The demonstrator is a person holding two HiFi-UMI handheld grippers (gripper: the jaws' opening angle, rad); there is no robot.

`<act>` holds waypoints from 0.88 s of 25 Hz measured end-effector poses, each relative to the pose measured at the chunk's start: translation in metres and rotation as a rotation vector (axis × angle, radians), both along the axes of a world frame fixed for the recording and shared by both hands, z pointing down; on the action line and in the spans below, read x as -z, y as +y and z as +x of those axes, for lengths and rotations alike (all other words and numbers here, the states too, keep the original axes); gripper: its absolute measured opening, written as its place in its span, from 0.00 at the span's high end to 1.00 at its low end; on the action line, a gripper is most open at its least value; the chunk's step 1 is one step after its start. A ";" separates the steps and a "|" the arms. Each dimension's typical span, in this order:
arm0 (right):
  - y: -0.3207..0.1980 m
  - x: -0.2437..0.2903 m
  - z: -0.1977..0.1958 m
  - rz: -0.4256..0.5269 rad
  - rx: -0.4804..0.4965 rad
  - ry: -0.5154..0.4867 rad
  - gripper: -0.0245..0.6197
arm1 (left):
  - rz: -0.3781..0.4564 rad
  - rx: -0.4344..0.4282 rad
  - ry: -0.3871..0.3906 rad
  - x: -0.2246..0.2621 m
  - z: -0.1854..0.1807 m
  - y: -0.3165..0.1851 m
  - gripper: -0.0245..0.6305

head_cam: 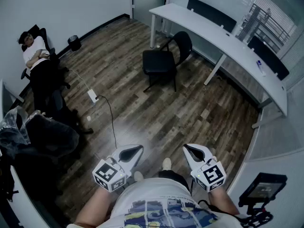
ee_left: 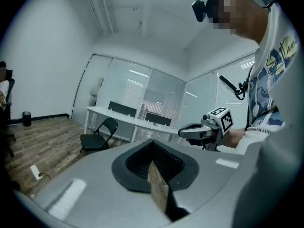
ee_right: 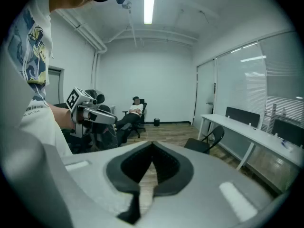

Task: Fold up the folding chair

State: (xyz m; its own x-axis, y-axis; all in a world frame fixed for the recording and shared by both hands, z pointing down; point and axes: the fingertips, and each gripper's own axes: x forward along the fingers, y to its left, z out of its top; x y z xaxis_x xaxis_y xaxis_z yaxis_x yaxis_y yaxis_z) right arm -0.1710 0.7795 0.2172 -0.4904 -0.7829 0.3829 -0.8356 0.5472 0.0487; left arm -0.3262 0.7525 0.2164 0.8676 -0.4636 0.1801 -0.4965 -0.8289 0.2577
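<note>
A black folding chair stands unfolded on the wood floor beside the long white desk, well ahead of me. It shows small in the left gripper view and in the right gripper view. My left gripper and my right gripper are both held close to my body, far from the chair. Each is shut with nothing between its jaws. The right gripper shows in the left gripper view, and the left gripper in the right gripper view.
A person reclines in an office chair at the far left. A power strip with a cable lies on the floor between me and them. A bin stands by the wall. Dark chairs sit behind the desk. A covered chair stands left.
</note>
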 end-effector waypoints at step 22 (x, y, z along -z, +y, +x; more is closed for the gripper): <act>-0.050 -0.027 0.142 -0.033 0.076 -0.007 0.94 | -0.053 0.082 -0.062 -0.014 0.142 -0.054 0.95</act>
